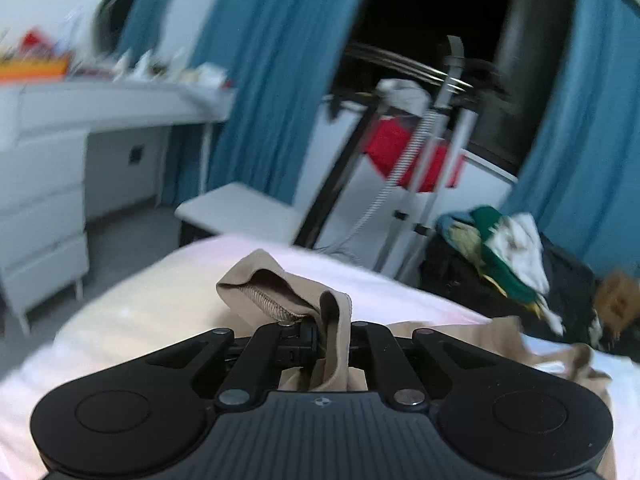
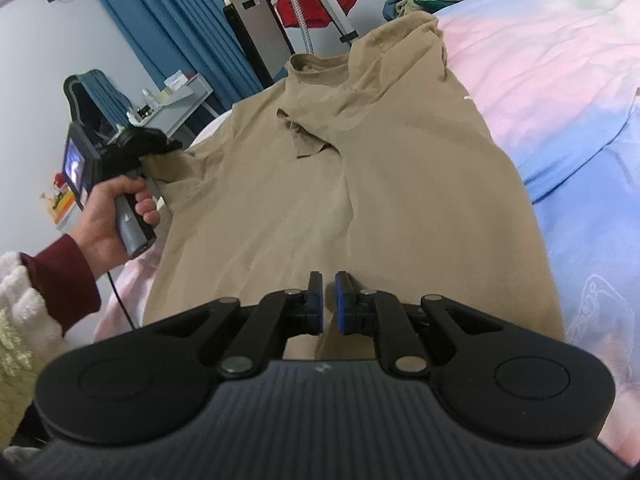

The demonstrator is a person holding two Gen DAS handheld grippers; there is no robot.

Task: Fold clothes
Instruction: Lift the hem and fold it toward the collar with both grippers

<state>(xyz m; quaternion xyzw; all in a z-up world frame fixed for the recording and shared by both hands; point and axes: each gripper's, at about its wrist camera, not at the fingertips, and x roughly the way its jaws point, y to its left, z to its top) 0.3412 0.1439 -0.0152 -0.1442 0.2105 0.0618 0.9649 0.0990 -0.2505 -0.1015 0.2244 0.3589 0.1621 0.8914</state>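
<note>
The tan T-shirt (image 2: 360, 168) lies spread mid-frame on my bed (image 2: 560, 80). Left tongs (image 1: 326, 344) pinch its sleeve; right tongs (image 2: 329, 300) are closed at the hem, whether on cloth I cannot tell. A hard tug could slip that thin pinch.

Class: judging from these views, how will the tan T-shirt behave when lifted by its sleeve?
Probably floppy: the tan T-shirt wrinkles and folds on the bed. Likely light; the sleeve droops from the left gripper.
</note>
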